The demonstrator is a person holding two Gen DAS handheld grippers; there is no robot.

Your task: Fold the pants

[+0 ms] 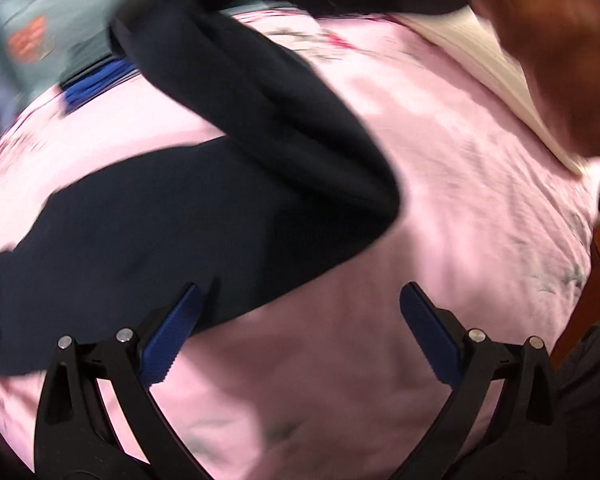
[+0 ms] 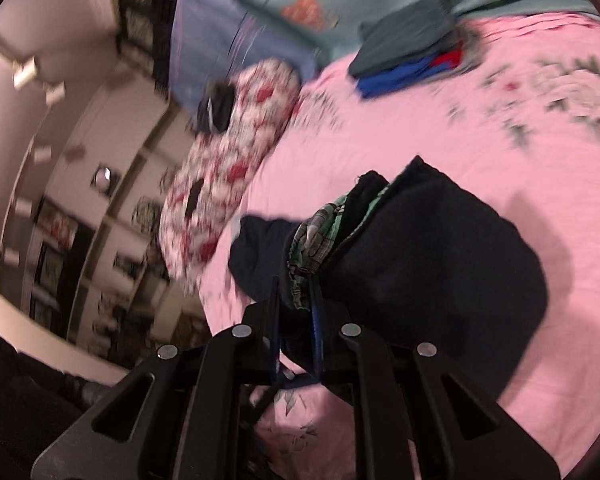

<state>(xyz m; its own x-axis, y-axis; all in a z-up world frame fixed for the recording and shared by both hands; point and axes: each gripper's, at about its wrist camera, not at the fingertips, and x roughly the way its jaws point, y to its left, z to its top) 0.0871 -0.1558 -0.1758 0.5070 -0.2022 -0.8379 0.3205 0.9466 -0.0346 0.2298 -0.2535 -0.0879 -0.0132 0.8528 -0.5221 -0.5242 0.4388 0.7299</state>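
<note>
Dark navy pants (image 1: 172, 232) lie across a pink bedsheet (image 1: 440, 184); one part is lifted and runs up toward the top of the left wrist view. My left gripper (image 1: 300, 296) stands open just above the sheet at the pants' near edge, nothing between its blue pads. In the right wrist view my right gripper (image 2: 296, 292) is shut on the pants (image 2: 428, 248) at the waistband, where a green plaid lining (image 2: 320, 232) shows. The fabric hangs bunched from its fingers above the pink bedsheet (image 2: 440, 128).
A stack of folded clothes (image 2: 408, 52), grey, blue and red, lies on the bed's far side. A red-and-white floral pillow (image 2: 228, 168) and a blue pillow (image 2: 212, 40) lie at the bed's edge. A hand (image 1: 540, 40) and white fabric (image 1: 492, 80) are at the left view's upper right.
</note>
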